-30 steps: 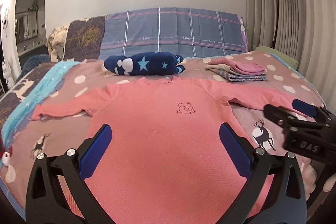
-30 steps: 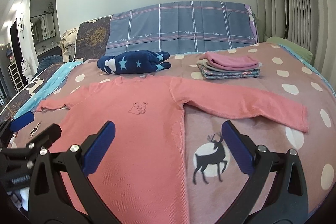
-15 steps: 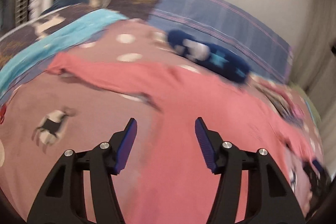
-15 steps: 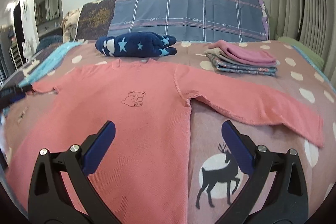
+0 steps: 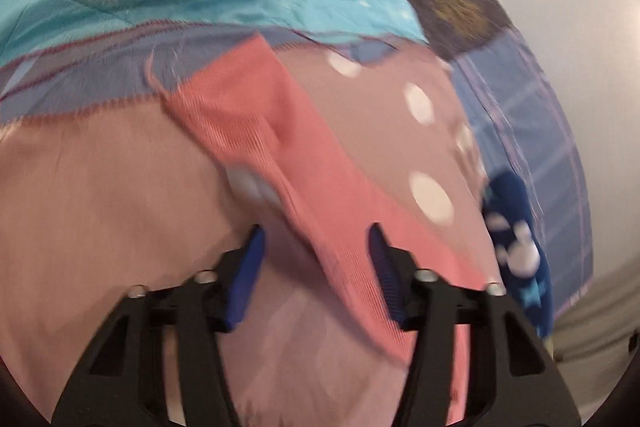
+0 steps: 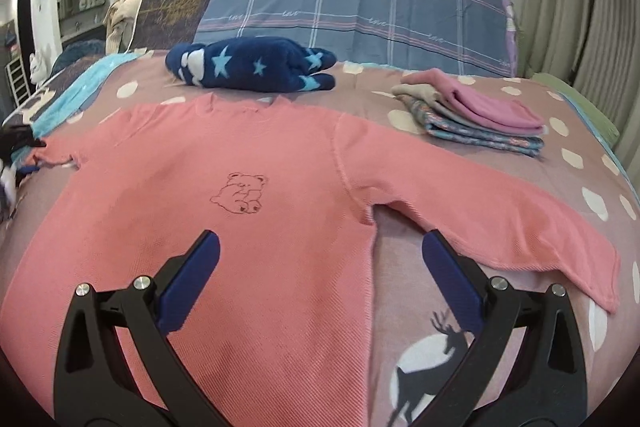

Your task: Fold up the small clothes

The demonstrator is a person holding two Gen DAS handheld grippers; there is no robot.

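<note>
Pink shirt (image 6: pixel 256 227) flat in the middle of the right view, not folded yet. Left gripper (image 5: pixel 316 247) partly open around one sleeve (image 5: pixel 280 155). Right gripper (image 6: pixel 320 259) wide, empty. Folded pile (image 6: pixel 476 119) upper right.

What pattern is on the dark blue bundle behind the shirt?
Light-blue stars and white patches on the navy bundle; clearest in the right wrist view.
</note>
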